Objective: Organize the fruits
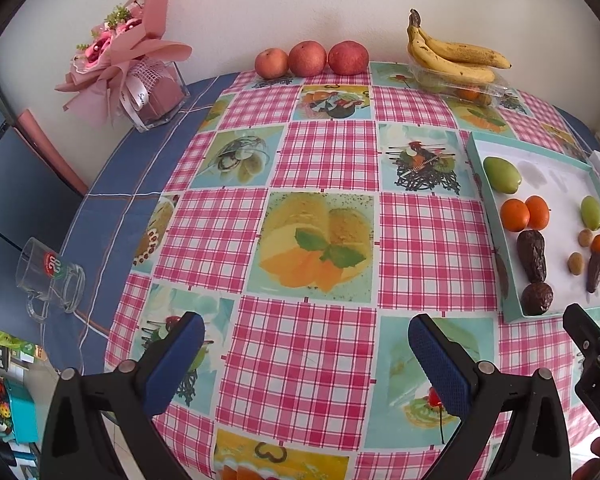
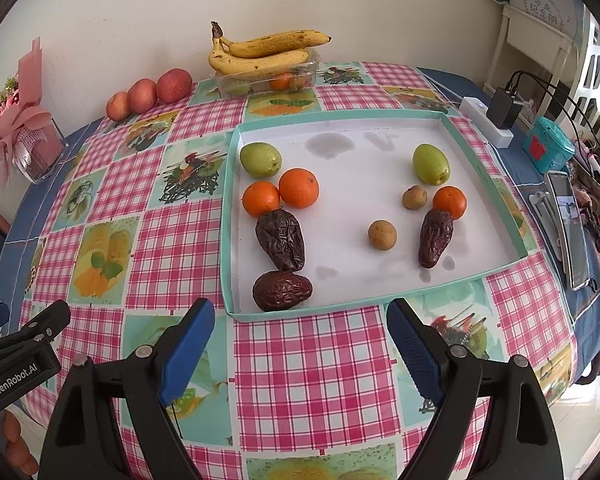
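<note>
From your left wrist camera, your left gripper [image 1: 306,354] hangs over the pink checked tablecloth [image 1: 324,156] with its blue pads wide apart and nothing between them. At the right edge sits a shallow teal-rimmed tray [image 1: 476,148] lined in white. Along its near side lie a green fruit [image 1: 502,175], two oranges touching [image 1: 525,213], and two dark wrinkled dates [image 1: 532,256] end to end. Against the back wall stand three red apples [image 1: 311,59] in a row, and to their right a bunch of bananas [image 1: 452,56] rests on a clear plastic punnet [image 1: 460,86]. A pink bouquet [image 1: 124,60] stands far left; a glass mug [image 1: 50,276] lies on its side on the blue cloth. The tip of your right gripper [image 1: 592,344] shows at the lower right.

From your right wrist camera, your right gripper [image 2: 300,354] is also spread wide and empty, just short of the tray's near rim [image 2: 340,305]. On the tray's left: green fruit [image 2: 260,159], two oranges [image 2: 280,192], two dates [image 2: 281,240]. On its right, well apart: another green fruit [image 2: 431,164], two small brown round fruits [image 2: 382,235], one orange [image 2: 449,202] touching a date [image 2: 435,237]. A phone [image 2: 570,224] lies right of the tray.
</note>
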